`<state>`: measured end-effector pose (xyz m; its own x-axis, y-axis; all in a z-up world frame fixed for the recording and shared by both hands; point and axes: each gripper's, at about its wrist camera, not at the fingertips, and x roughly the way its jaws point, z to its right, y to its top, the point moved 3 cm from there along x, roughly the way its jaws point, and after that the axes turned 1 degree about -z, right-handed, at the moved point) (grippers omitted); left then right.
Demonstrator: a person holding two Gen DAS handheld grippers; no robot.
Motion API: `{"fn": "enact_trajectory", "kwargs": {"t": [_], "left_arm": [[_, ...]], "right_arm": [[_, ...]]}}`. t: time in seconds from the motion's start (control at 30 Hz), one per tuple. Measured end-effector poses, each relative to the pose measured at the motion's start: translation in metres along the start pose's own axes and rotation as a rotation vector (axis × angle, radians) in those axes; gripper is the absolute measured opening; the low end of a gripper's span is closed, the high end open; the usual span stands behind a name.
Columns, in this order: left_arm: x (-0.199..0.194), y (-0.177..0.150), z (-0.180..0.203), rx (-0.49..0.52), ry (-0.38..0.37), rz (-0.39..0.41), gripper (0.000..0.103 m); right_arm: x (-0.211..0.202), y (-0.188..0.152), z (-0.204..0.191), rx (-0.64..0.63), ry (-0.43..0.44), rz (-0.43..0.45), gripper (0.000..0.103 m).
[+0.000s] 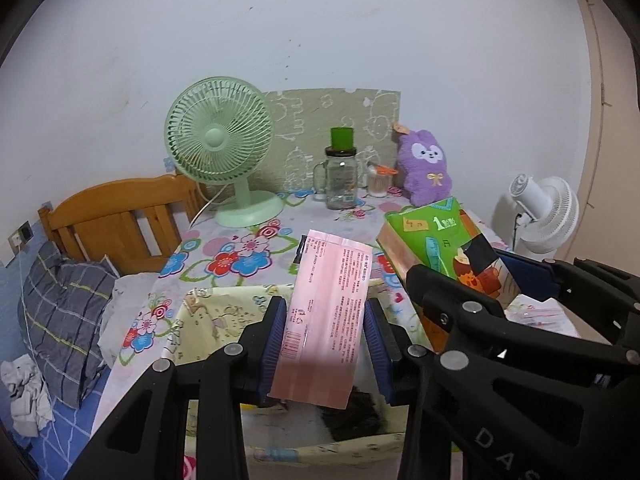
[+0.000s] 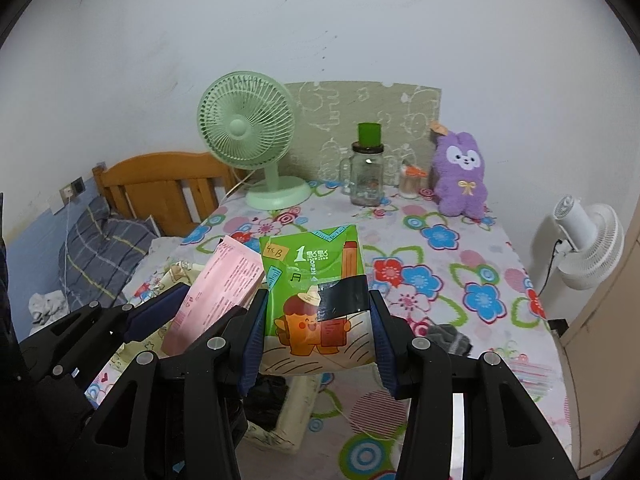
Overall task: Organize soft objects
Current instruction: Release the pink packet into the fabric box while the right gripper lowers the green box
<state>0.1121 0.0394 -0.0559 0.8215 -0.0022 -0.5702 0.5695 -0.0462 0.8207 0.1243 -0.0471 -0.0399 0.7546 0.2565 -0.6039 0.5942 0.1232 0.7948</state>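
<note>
Holding two soft packs at once, one per hand, both lifted clear of the worktop [image 2: 460, 248].

Item one: pink pack [image 1: 326, 320], clamped flat between the pads of my left tongs [image 1: 325, 344], long edge running away from the lens. Gripped across its narrow width, I judge, so it hangs stiff rather than folding.

Item two: green tissue pack [image 2: 316, 300], squeezed by my right tongs [image 2: 318, 344] at its lower half, printed face up, a strip of dark tape across it. Its sides bulge a little under the pads (soft filling, so it gives).

Item three: fabric bin [image 1: 224, 312] with a pale cartoon print, open-topped, sitting directly under both packs at the near edge of the worktop. Something dark lies inside; I cannot tell what. Both packs are poised over it, presumably for dropping in.

Remaining soft stock: purple plush [image 2: 460, 176] upright by the wall, grey sock-like bundle [image 2: 448, 338] right of the bin.

Not for sorting: green fan [image 2: 248, 136], glass jar [image 2: 366, 174].
</note>
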Motion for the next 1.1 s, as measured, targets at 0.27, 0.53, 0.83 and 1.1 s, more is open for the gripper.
{"fn": "enact_trajectory", "kwargs": {"t": [0.27, 0.53, 0.83, 1.1], "left_arm": [[0.018, -0.008, -0.024, -0.012, 0.032, -0.032, 0.040], [0.035, -0.022, -0.044, -0.021, 0.080, -0.074, 0.040], [0.053, -0.040, -0.060, -0.034, 0.088, -0.167, 0.043], [0.059, -0.040, -0.066, -0.055, 0.074, -0.195, 0.056]], "right_arm": [[0.023, -0.002, -0.020, -0.017, 0.028, -0.035, 0.051], [0.044, -0.008, -0.038, -0.037, 0.051, -0.069, 0.050], [0.067, -0.017, -0.052, -0.046, 0.073, -0.127, 0.050], [0.084, -0.018, -0.059, -0.050, 0.094, -0.167, 0.050]]}}
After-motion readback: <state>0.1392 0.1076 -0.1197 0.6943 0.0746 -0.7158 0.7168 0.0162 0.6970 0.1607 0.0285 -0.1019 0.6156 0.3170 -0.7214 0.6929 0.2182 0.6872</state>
